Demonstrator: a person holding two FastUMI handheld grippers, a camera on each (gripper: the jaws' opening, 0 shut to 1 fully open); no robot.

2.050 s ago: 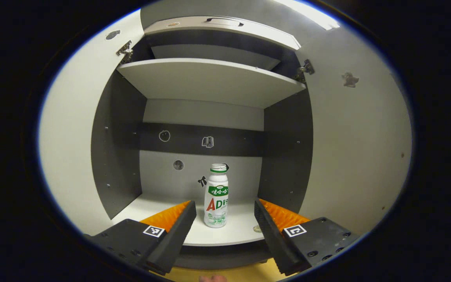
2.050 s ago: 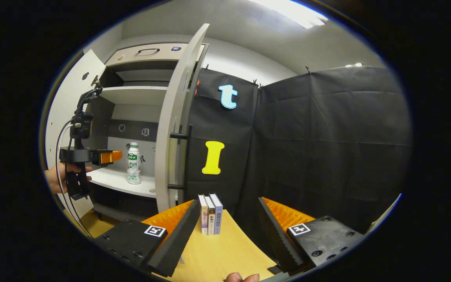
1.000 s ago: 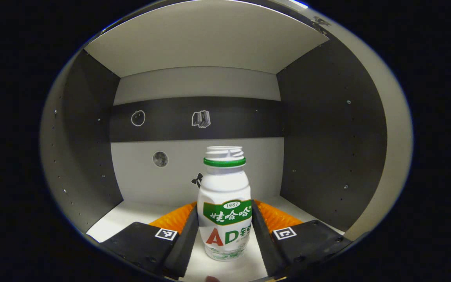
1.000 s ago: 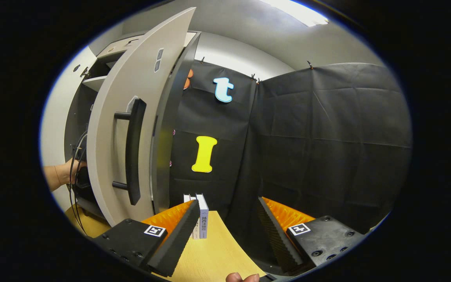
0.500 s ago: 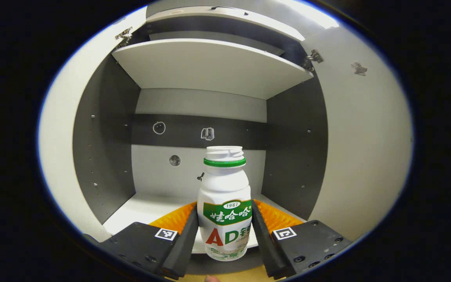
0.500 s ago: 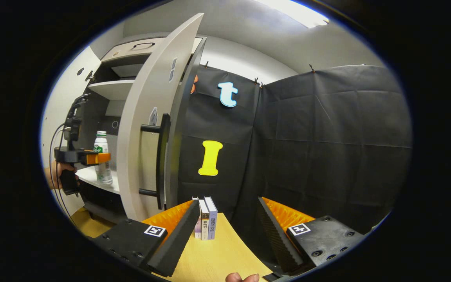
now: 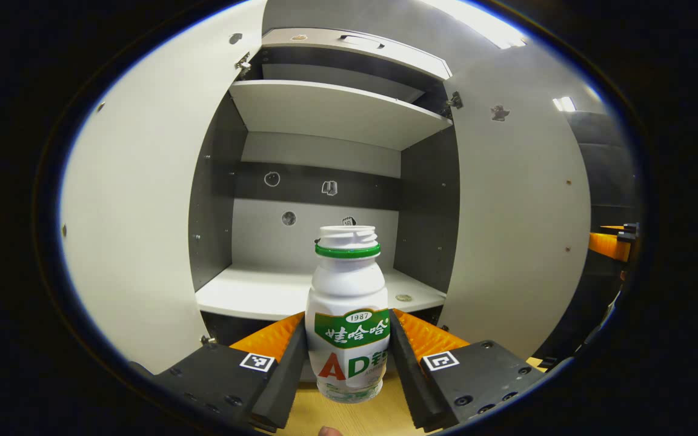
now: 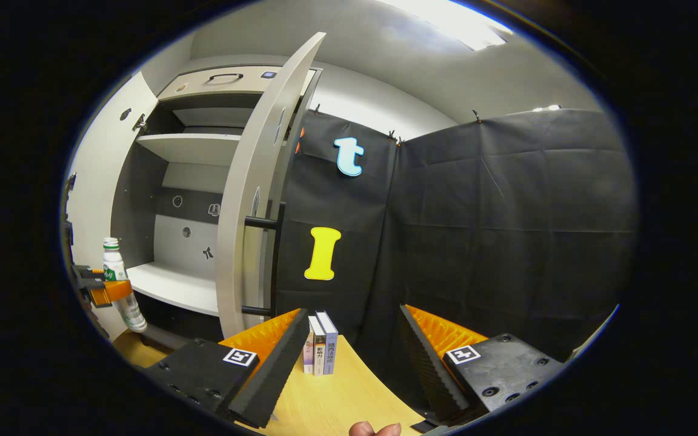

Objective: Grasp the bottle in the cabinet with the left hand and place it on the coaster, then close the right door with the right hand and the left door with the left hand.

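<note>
The left gripper (image 7: pixel 347 357) squeezes a white bottle (image 7: pixel 347 315) marked "1987" and "AD" between both fingers, while the right gripper (image 8: pixel 352 354) waits wide open.

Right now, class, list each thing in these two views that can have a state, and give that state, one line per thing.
bottle: upright, no cap, held clear of the cabinet shelf.
left gripper: shut on the bottle.
right gripper: open, holding nothing, above the wooden table.
right door: open.
left door: open.
cabinet shelf: one small round thing near its front right.
books: upright, side by side on the wooden table.
</note>
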